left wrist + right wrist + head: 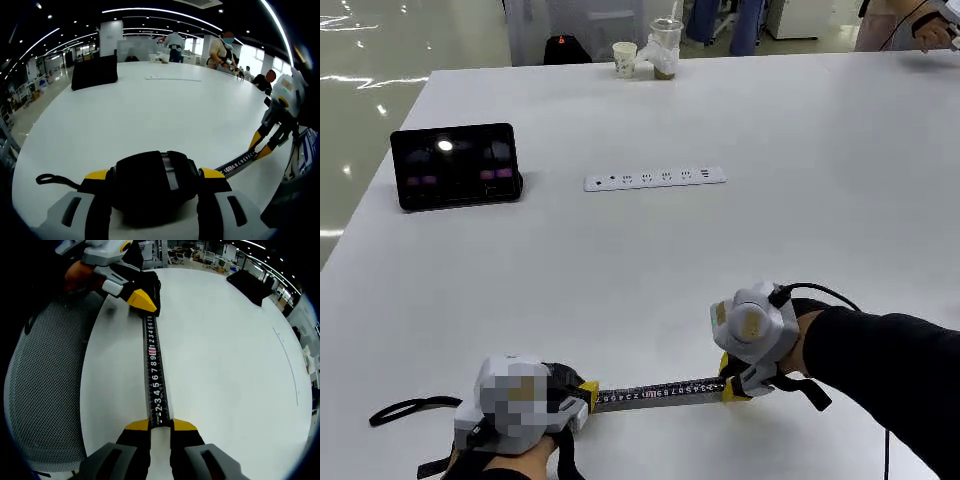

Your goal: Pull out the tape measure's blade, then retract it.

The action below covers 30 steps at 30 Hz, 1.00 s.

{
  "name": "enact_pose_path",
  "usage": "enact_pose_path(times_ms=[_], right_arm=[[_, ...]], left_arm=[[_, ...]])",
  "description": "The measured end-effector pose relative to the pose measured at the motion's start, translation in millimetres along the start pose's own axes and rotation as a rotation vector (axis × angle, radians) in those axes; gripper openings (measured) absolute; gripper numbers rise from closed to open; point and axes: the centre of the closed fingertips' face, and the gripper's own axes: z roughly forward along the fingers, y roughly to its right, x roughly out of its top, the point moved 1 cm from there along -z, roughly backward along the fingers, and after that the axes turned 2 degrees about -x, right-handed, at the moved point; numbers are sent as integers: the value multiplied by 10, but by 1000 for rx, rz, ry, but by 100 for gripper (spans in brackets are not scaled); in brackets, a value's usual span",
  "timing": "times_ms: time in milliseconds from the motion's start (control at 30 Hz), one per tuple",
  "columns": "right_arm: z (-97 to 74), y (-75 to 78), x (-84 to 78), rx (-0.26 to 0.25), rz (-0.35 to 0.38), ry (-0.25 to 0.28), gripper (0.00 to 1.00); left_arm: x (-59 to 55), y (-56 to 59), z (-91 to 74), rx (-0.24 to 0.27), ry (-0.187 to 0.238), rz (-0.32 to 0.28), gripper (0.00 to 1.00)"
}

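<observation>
The black tape measure case [563, 390] sits on the white table [720, 260] near its front edge, and my left gripper [582, 396] is shut on it. In the left gripper view the case [152, 182] fills the gap between the yellow-tipped jaws of the left gripper [155, 175]. The dark blade [660, 392] with white numbers runs right, flat along the table, to my right gripper [730, 388], which is shut on the blade's end. In the right gripper view the blade [154, 370] stretches from the right gripper [161, 425] up to the case [149, 284]. The case's black strap [405, 408] trails left.
A dark tablet [455, 165] stands at the left, a white power strip [655, 179] lies mid-table, and cups [625, 58] stand at the far edge. A grey mesh chair [45, 390] is beside the table's near edge. A person [222, 50] is at the far side.
</observation>
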Motion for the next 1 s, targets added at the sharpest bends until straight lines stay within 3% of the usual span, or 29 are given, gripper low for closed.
enact_pose_path(times_ms=[1000], right_arm=[[35,0,93,-1,34,-8,11]], left_arm=[[0,1,1,-1,-3,-1,65]])
